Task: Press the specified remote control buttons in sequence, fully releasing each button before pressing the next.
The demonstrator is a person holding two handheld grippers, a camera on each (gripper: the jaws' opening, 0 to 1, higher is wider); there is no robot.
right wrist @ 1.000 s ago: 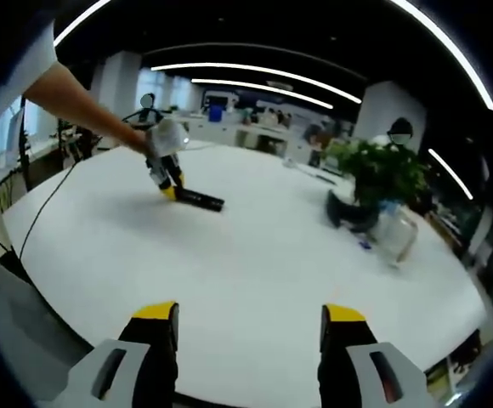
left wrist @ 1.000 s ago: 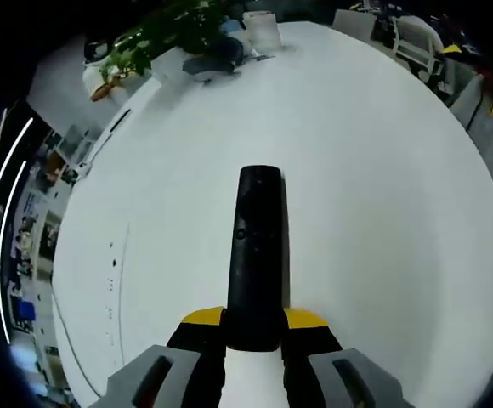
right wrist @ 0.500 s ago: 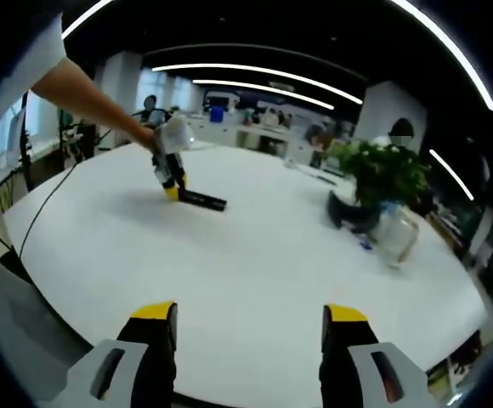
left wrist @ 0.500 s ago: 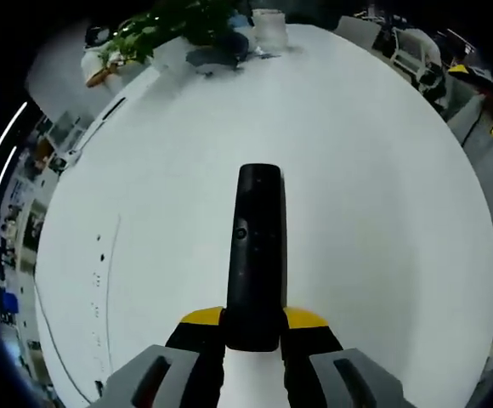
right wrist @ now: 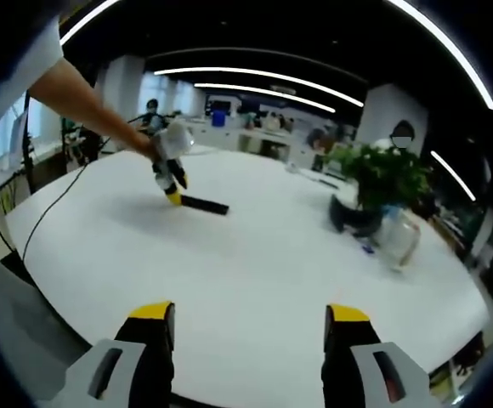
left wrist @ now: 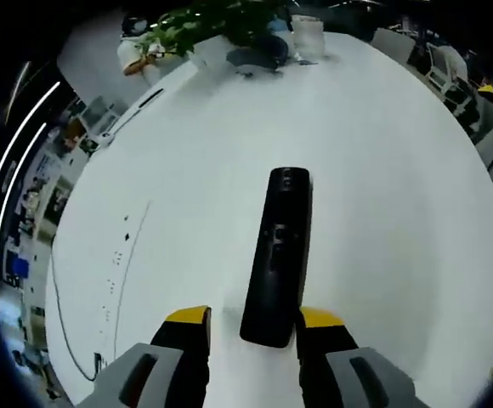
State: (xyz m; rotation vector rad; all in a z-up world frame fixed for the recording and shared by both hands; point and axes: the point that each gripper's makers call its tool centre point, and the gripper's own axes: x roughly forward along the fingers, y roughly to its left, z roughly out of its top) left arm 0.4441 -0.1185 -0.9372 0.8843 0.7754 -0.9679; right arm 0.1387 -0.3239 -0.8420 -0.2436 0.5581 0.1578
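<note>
Two grippers over a round white table (right wrist: 255,280), one black remote control (left wrist: 279,255) lying flat on it.

In the left gripper view the left gripper (left wrist: 255,319) has its yellow-tipped jaws spread, the remote's near end sitting between the tips, apparently loose on the left side. In the right gripper view the right gripper (right wrist: 248,316) hangs with jaws wide apart and nothing between them, well away from the remote, which lies far across the table beside the other gripper, held by a person's hand (right wrist: 149,146). A potted plant (right wrist: 381,180) and a clear jar (right wrist: 397,238) stand near the table's far edge.
</note>
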